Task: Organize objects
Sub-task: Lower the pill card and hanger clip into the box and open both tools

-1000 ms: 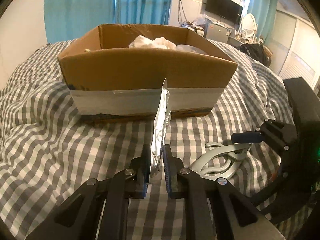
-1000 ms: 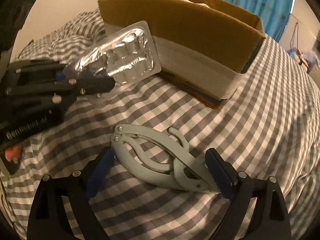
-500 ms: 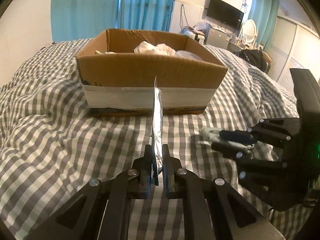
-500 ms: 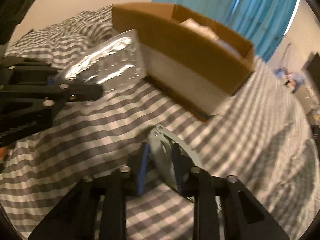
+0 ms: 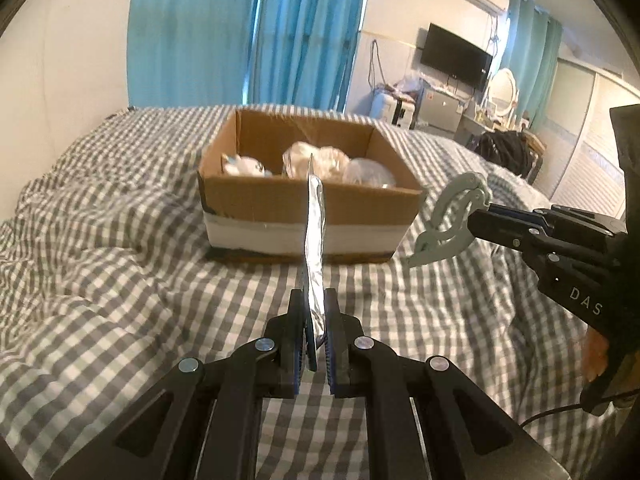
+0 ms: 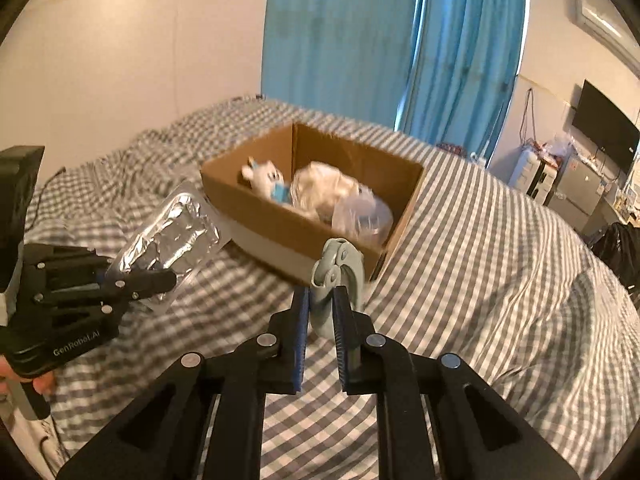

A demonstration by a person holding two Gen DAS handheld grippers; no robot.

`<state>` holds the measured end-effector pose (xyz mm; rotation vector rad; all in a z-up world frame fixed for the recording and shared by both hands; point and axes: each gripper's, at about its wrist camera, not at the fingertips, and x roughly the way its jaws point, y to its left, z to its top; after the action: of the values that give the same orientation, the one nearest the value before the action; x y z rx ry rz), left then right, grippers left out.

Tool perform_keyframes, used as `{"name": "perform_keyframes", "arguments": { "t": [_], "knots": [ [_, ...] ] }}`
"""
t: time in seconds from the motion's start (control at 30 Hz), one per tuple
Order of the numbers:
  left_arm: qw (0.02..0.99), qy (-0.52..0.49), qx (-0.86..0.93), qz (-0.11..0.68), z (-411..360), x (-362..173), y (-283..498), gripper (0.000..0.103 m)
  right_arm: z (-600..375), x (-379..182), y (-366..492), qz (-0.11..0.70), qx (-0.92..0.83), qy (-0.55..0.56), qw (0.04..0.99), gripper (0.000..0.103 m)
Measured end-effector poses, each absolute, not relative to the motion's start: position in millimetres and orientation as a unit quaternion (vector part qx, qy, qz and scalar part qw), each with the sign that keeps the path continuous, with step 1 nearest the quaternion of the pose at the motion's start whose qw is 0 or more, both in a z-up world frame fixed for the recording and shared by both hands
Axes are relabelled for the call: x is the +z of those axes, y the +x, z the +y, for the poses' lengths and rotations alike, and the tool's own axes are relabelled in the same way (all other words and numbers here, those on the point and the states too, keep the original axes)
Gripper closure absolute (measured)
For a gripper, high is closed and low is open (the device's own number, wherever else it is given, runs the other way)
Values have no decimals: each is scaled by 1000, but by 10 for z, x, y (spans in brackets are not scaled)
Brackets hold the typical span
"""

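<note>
Blister pack (image 5: 315,236), edge-on, is sitting clamped between the left gripper (image 5: 315,344) jaws, folding hanger (image 6: 338,276) between the right gripper (image 6: 322,340) jaws; either thin pinch is risking slippage short of the cardboard box (image 5: 308,204) ahead.

Box (image 5: 308,204) on bed (image 5: 100,280), bags (image 5: 316,160) inside

Bedspread (image 5: 120,280): you see a grey-and-white check across the lower frame.
Cardboard box (image 5: 260,200): brown walls, with a white band along the base at frame centre.
Blister pack (image 6: 176,232): silver foil, shiny and crinkled, at your left of the right wrist view.
Folding hanger (image 5: 452,220): pale grey-green, at the right of your left wrist view.
Left gripper (image 5: 316,332): black body, blue pads.
Right gripper (image 6: 322,320): black body, blue pads.
Curtains (image 6: 360,40): plain turquoise, top centre.
Wall (image 6: 120,60): cream, upper left.
Television (image 5: 456,58): black, upper right.
</note>
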<state>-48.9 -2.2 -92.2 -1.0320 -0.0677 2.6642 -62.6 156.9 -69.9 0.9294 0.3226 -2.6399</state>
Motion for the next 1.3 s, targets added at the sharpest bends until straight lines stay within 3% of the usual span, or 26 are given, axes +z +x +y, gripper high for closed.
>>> {"name": "perform_keyframes", "arguments": {
  "t": [0.43,0.8,0.97,1.3],
  "knots": [
    [136,-309,941,-34,-31,-227,-562,94,1431,85,-409,121,-945,249,173,94],
    [142,-276,950,-33,61,230,-1338,94,1440,713,-970,105,-958,206,172,94],
    [146,-286,947,-26,82,147,-1758,94,1366,658,-1378,108,-953,226,170,94],
    [141,-358,923,-21,89,-609,-2532,94,1232,-126,-2197,104,-929,310,170,94]
  ]
}}
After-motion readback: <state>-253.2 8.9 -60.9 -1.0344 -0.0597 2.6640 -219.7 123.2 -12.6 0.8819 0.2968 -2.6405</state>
